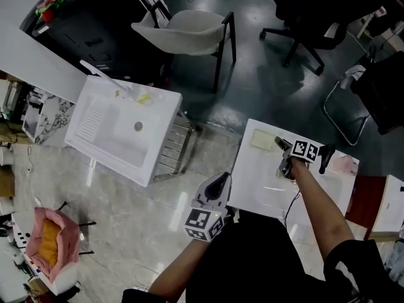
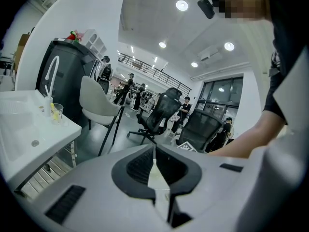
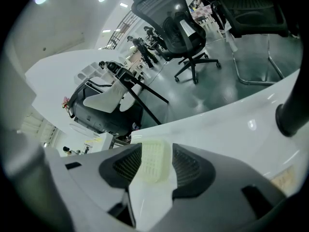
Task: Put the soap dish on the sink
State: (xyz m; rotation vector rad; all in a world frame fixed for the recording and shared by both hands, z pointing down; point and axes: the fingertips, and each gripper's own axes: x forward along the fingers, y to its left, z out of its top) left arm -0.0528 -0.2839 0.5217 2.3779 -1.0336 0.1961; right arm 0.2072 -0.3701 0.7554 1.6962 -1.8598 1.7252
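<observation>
The soap dish (image 1: 261,139), pale yellow and ribbed, lies on the far left corner of the white sink unit (image 1: 259,182) at the right of the head view. My right gripper (image 1: 282,149) reaches over that unit and stands open. In the right gripper view the soap dish (image 3: 153,164) rests on the white surface just past my right gripper (image 3: 153,151), framed by the two jaws, with no pad pressing on it. My left gripper (image 1: 216,185) hovers at the unit's near left edge. In its own view my left gripper (image 2: 154,149) is shut on nothing.
A second white sink (image 1: 101,141) with a tall tap (image 1: 104,76) stands to the left on a metal rack, with a clear cup (image 2: 57,113) on its rim. A white chair (image 1: 189,30) and black office chairs (image 1: 309,11) stand behind. A black tap (image 3: 293,105) rises at the right.
</observation>
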